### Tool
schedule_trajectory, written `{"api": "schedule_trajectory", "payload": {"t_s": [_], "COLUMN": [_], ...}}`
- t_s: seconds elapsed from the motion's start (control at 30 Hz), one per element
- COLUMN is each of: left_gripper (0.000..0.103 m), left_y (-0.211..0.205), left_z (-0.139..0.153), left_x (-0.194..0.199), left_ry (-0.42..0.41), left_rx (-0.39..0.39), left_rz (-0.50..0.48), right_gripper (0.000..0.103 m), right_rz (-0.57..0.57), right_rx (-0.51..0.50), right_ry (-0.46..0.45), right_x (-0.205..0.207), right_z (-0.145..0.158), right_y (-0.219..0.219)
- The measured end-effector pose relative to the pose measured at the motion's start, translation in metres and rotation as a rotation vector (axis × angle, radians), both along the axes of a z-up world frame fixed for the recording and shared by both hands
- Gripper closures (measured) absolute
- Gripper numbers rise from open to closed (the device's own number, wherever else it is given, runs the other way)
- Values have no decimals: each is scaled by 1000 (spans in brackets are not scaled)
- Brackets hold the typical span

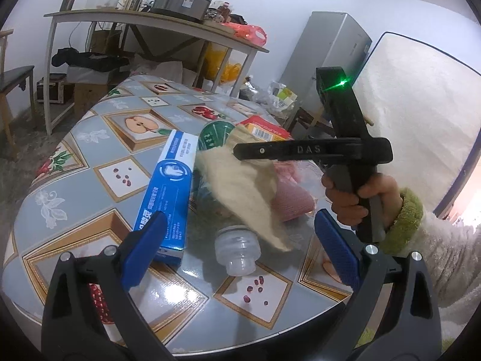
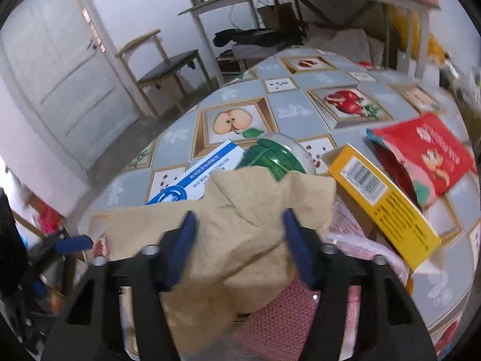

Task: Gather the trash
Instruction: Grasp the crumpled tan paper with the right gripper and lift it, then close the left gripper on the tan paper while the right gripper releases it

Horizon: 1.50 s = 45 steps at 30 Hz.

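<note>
On the table (image 2: 300, 111), a creased tan napkin (image 2: 240, 240) lies.

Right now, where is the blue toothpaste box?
In the left wrist view the blue toothpaste box lies on the table, left of the plastic bottle and the beige paper.

My left gripper (image 1: 240, 248) fills the lower frame: black angular arms, blue textured pads, silver screws at the pivots. At right, my right gripper (image 1: 312, 150) is a black pistol-grip tool stamped "DAS", with a green light glowing near its top. My hand (image 1: 357, 194) emerges from a fuzzy cream sleeve (image 1: 445, 249) with a green cuff.
</note>
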<state>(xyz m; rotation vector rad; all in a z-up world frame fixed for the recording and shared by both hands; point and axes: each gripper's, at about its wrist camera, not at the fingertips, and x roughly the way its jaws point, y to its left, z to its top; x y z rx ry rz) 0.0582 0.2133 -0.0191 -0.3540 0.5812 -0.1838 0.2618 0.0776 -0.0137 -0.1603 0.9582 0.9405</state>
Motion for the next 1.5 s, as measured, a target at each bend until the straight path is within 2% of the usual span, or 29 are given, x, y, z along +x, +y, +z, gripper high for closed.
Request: {"api": "schedule_trajectory", "payload": {"t_s": [0.07, 0.1, 0.17, 0.33, 0.7, 0.87, 0.97, 1.07, 1.17, 1.23, 1.3, 1.37, 1.5], "left_gripper": [9, 9, 9, 11, 15, 23, 28, 30, 34, 40, 43, 47, 49], "left_y": [-2, -3, -7, -15, -28, -34, -38, -43, -46, -47, -48, -49, -47], "left_z": [-2, -3, -6, -12, -5, 3, 8, 12, 10, 7, 5, 5, 11], "left_x": [0, 1, 2, 6, 0, -8, -12, -15, -13, -9, -6, -1, 0], "left_ry": [-1, -1, 0, 12, -4, -9, -13, -22, -9, 14, 29, 49, 33], "left_rx": [9, 14, 28, 30, 52, 61, 70, 84, 80, 62, 55, 67, 5], "left_rz": [-8, -10, -14, -21, -30, -62, -89, -106, -113, -117, -114, -99, -109], "right_gripper": [74, 78, 95, 98, 98, 98, 98, 98, 98, 98, 98, 98, 98], "right_rz": [-25, -43, -64, -109, -147, -110, -88, -73, -124, -201, -287, -341, -418], "right_rx": [19, 33, 42, 88, 343, 410, 432, 463, 440, 396, 326, 309, 269], "right_ry": [32, 55, 74, 39, -64, -23, 57, 182, 306, 397, 441, 485, 503], "right_x": [3, 5, 10, 6, -27, -64, -90, -104, -110, -104, -94, -84, -75], "right_z": [-2, -2, -3, 12, 100, 111, 104, 85, 54, 23, -5, -24, -40], "right_y": [-5, -9, -12, -25, -82, -115, -138, -154, -167, -174, -177, -178, -179]}}
